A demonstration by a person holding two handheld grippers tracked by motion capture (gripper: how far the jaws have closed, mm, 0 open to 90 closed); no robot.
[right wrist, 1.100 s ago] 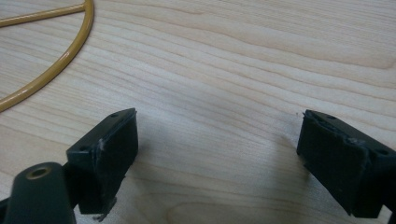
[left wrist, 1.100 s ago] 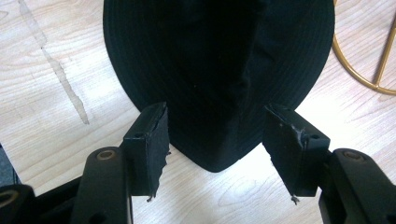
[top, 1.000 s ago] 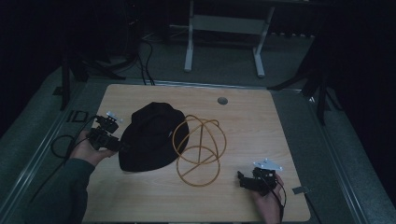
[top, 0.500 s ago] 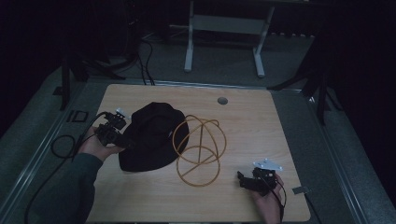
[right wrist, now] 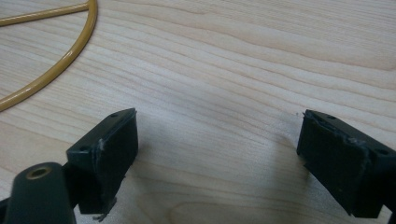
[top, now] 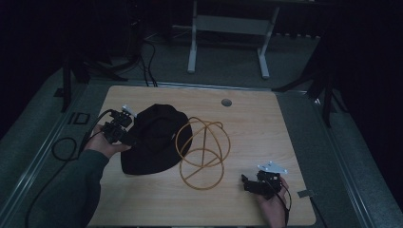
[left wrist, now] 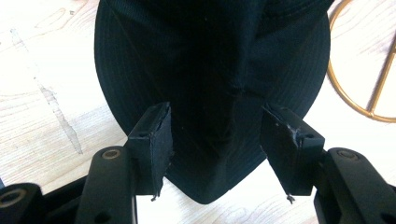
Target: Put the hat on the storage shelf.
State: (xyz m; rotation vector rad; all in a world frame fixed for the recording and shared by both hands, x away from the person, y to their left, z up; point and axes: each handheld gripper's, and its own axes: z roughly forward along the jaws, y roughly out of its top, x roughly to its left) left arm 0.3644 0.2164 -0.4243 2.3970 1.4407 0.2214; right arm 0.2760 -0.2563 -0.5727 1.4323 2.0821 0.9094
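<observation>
- Left gripper [left wrist: 215, 140] at black hat [left wrist: 210, 60], jaws spread astride its brim.
- Right gripper [right wrist: 217, 158] over bare table [right wrist: 243, 70], jaws released, beside gold wire frame [right wrist: 56, 65].

Black hat [top: 157, 137] | soft fabric, brim spread, crown slightly crumpled | lying flat on the wooden table [top: 266, 123], left of centre | right edge touching the gold wire frame [top: 203, 153] beside it

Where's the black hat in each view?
High view: hat left of centre on the table, left gripper at its left edge.
Left gripper view: hat spans the top and centre, its brim between the open jaws.
Right gripper view: no hat.
Shared landmark: gold wire frame.
</observation>
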